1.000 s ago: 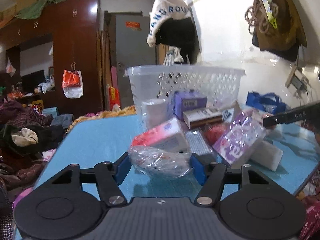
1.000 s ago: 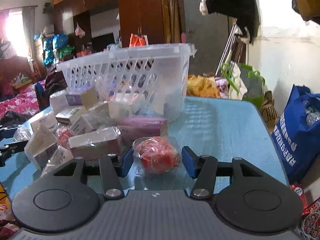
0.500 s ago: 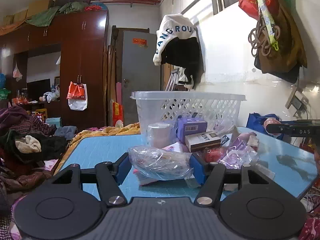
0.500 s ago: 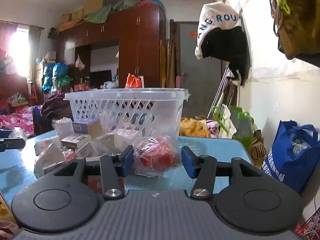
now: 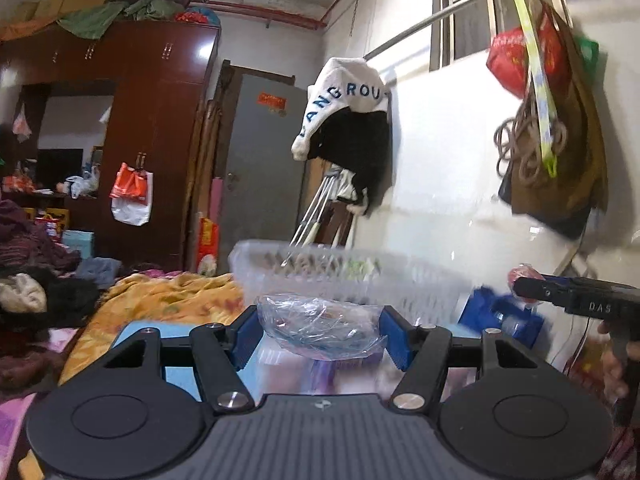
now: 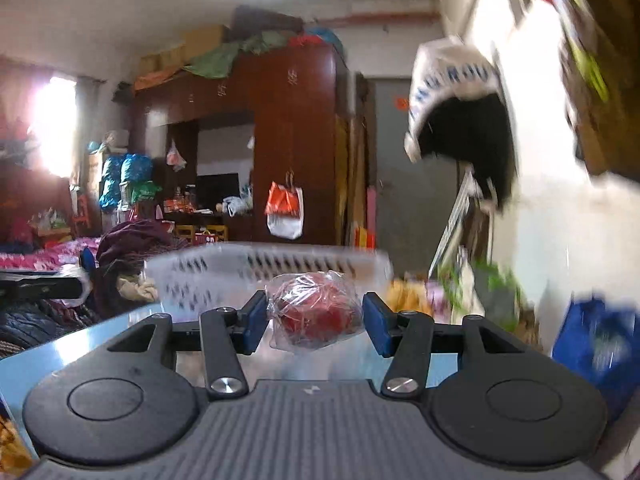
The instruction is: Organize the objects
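Left wrist view first: the left gripper (image 5: pixel 322 334) has its blue pads (image 5: pixel 248 336) set fairly wide and pressed against both ends of a crumpled clear plastic bag (image 5: pixel 320 330), which hangs between them, lifted off the blue table (image 5: pixel 132 330); what is inside the bag is too blurred to name. Just beyond it stands the white lattice basket (image 5: pixel 400 280), smeared by motion, toward the table's far edge. At the right edge of that view the right gripper (image 5: pixel 528 286) pokes in, a bit of red showing at its tip. Right wrist view now: the right gripper (image 6: pixel 315 322) is closed partway on a clear bag of something red (image 6: pixel 316 314), the left pad (image 6: pixel 256 322) touching the wrap and the right one just at its edge, the bundle held up in front of the basket's rim (image 6: pixel 260 254) with the table's near edge (image 6: pixel 80 344) below
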Available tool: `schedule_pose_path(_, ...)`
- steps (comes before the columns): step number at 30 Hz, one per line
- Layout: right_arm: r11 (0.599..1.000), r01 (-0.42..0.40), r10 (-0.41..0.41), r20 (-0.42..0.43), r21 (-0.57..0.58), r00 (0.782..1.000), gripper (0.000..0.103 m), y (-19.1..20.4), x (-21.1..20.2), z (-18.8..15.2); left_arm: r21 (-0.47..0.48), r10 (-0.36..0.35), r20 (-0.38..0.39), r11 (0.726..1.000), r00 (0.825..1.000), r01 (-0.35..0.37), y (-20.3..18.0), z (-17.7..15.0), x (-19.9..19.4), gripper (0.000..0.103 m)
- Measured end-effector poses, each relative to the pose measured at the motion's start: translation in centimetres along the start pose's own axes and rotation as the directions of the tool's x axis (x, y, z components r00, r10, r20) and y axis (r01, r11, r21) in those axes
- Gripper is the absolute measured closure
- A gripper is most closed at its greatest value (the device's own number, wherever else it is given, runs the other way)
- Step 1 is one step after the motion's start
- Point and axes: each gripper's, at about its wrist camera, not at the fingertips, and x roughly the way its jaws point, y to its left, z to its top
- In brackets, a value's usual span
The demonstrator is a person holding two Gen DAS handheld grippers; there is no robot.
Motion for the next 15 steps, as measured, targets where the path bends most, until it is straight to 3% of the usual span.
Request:
schedule_pose_path(4,0.998,-0.042,0.043,0.015,-0.040,0.999,0.048,1.1,4.5,4.0,0.002,-0.004,-0.033,1.000,0.999,0.004,-0.9,4.5,4.6,0.036)
schedule_pose_path(6,0.997,-0.006,0.006,-0.005,-0.072,1.000,0.048,1.4,7.7,5.1,0.000,-0.001,-0.084,1.000,0.996,0.001,-1.5,6.4,7.6,0.036)
schedule_pose_path(10,0.999,-0.020,0.014,-0.116,-0.049,0.993,0.048,0.8,12.9,5.0,0.010,0.035,-0.187,0.999,0.982,-0.033,-2.5,7.9,12.8,0.037)
schedule_pose_path(13,0.995,0.024,-0.037,-0.130,-0.100,0.991,0.047,1.0,14.4,4.0,0.026,0.063,-0.209,0.998,0.976,-0.059,-2.7,7.6,14.7,0.035)
schedule_pose_path(14,0.994,0.030,-0.044,-0.123,-0.109,0.991,0.041,1.0,14.4,3.8,0.031,0.077,-0.189,0.997,0.979,-0.072,-2.6,7.4,14.8,0.032)
schedule_pose_path(15,0.994,0.035,-0.048,-0.120,-0.107,0.992,0.023,1.1,14.1,3.7,0.031,0.087,-0.184,0.996,0.979,-0.083,-2.3,7.3,14.9,0.019)
